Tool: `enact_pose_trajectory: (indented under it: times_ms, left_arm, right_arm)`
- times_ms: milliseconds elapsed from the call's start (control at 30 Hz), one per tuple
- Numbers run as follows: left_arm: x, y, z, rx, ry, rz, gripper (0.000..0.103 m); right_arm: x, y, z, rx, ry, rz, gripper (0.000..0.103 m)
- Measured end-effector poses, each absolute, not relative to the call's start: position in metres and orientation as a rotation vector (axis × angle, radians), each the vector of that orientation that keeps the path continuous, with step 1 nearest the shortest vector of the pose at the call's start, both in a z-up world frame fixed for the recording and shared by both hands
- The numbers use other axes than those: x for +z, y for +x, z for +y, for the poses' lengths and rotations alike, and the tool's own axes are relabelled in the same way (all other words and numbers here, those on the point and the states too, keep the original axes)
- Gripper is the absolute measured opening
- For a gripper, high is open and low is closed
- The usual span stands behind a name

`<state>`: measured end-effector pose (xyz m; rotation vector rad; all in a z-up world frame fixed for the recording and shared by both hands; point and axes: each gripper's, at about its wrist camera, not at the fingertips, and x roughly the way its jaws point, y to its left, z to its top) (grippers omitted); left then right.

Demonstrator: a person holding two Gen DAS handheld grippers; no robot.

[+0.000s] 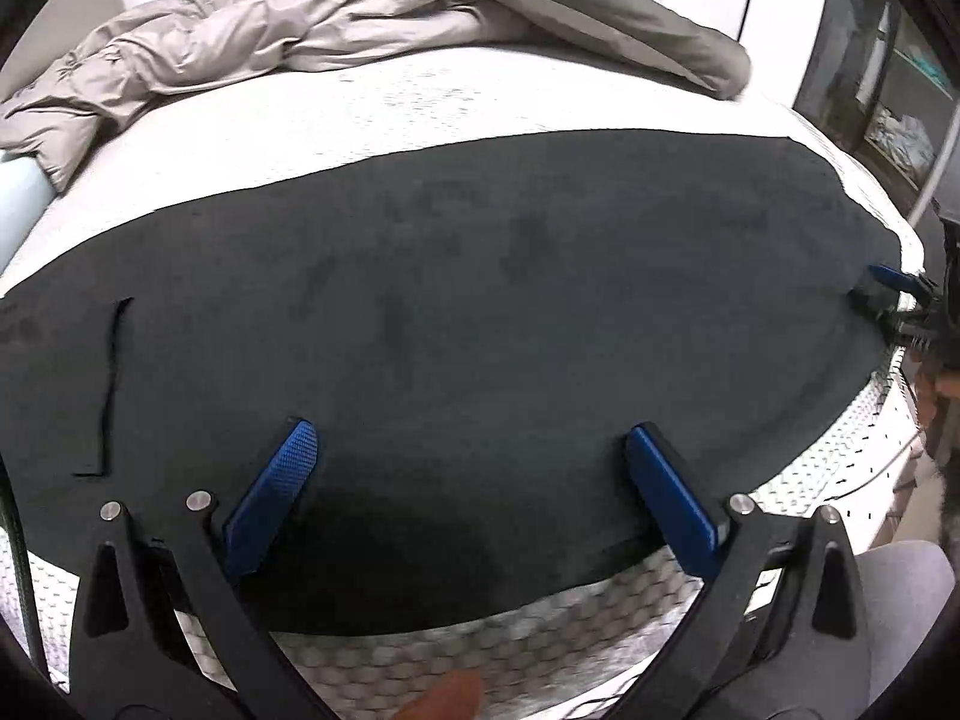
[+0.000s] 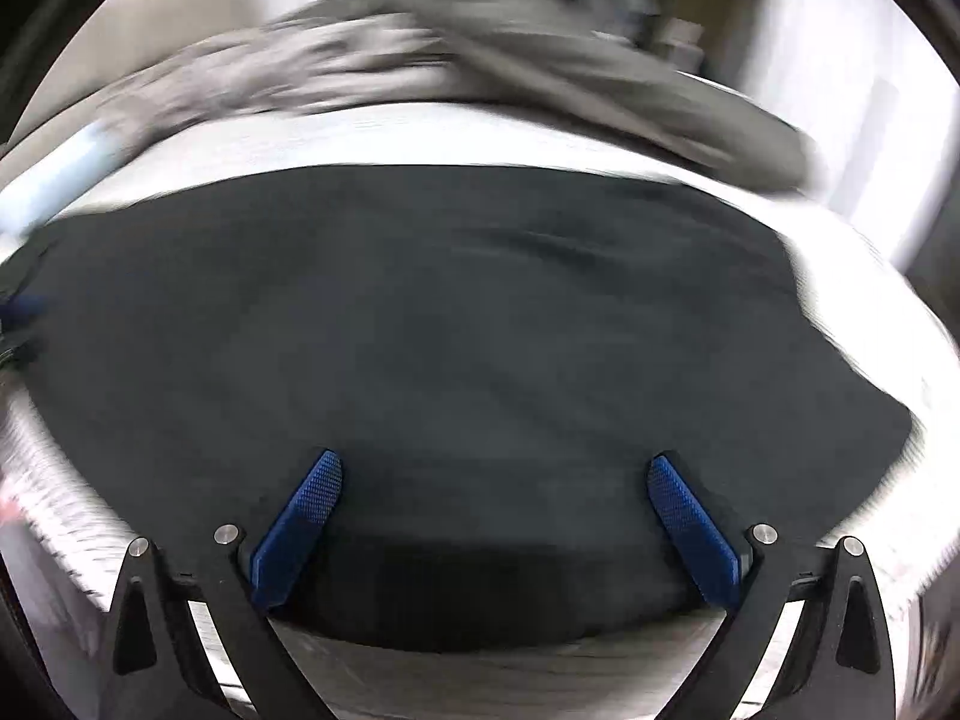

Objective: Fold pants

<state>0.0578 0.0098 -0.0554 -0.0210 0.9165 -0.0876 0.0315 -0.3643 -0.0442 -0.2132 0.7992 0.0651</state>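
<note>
Dark pants [image 1: 480, 312] lie spread flat across the near edge of a white mattress [image 1: 372, 114], with a pocket slit at the left. My left gripper [image 1: 471, 441] is open, its blue pads over the near edge of the pants, holding nothing. The right gripper's blue tip [image 1: 894, 282] shows at the far right edge of the pants. In the right wrist view, which is blurred, my right gripper [image 2: 495, 471] is open over the pants [image 2: 480, 330], empty.
A beige jacket [image 1: 216, 48] and an olive-grey garment [image 1: 630, 18] lie bunched at the far side of the mattress. The mattress's quilted side panel [image 1: 480, 642] runs below the pants. Shelves [image 1: 900, 120] stand at the right.
</note>
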Motion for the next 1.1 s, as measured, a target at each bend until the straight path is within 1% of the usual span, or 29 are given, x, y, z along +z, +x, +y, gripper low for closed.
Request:
enact_pose_trajectory:
  times_ms: [67, 133, 233, 300, 433, 467, 533, 633, 733, 833, 900, 967, 1033, 1100]
  left_arm:
    - [-0.052, 0.059, 0.016, -0.063, -0.034, 0.929, 0.102]
    - [-0.043, 0.07, 0.018, -0.056, -0.049, 0.93, 0.102]
    - [-0.029, 0.106, 0.004, -0.079, -0.044, 0.923, 0.102]
    - [-0.025, 0.133, -0.013, -0.074, -0.047, 0.932, 0.102]
    - [-0.045, 0.188, -0.039, -0.063, -0.039, 1.042, 0.102]
    - [-0.053, 0.194, -0.039, -0.046, -0.016, 1.072, 0.102]
    - [-0.06, 0.194, -0.027, -0.046, -0.027, 1.067, 0.102]
    - [-0.058, 0.173, 0.006, -0.001, -0.022, 1.025, 0.102]
    - [-0.055, 0.147, 0.052, 0.074, -0.041, 0.982, 0.102]
    - [-0.056, 0.125, 0.093, 0.181, -0.038, 0.965, 0.101]
    - [-0.055, 0.113, 0.108, 0.102, -0.106, 0.945, 0.101]
    - [-0.048, 0.105, 0.109, 0.089, -0.09, 0.934, 0.101]
    - [-0.037, 0.093, 0.108, 0.101, -0.058, 0.913, 0.102]
    - [-0.026, 0.078, 0.118, 0.107, -0.083, 0.876, 0.102]
  right_arm:
    - [-0.039, 0.033, -0.39, 0.017, -0.131, 0.792, 0.102]
    - [-0.032, 0.033, -0.39, 0.015, -0.128, 0.79, 0.102]
    - [-0.019, 0.042, -0.355, 0.137, -0.133, 0.779, 0.102]
    - [-0.012, 0.068, -0.311, 0.192, -0.172, 0.791, 0.102]
    - [-0.025, 0.115, -0.25, 0.27, -0.25, 0.841, 0.102]
    - [-0.034, 0.129, -0.24, 0.292, -0.258, 0.891, 0.102]
    - [-0.047, 0.146, -0.234, 0.292, -0.349, 0.939, 0.102]
    - [-0.043, 0.152, -0.271, 0.228, -0.391, 0.899, 0.102]
    - [-0.037, 0.154, -0.362, -0.023, -0.37, 0.877, 0.101]
    - [-0.031, 0.143, -0.453, -0.211, -0.266, 0.85, 0.103]
    - [-0.029, 0.136, -0.489, -0.105, -0.077, 0.858, 0.102]
    - [-0.027, 0.132, -0.488, -0.105, -0.095, 0.841, 0.102]
    - [-0.017, 0.116, -0.471, -0.146, -0.164, 0.786, 0.102]
    - [-0.004, 0.097, -0.454, -0.105, -0.156, 0.702, 0.102]
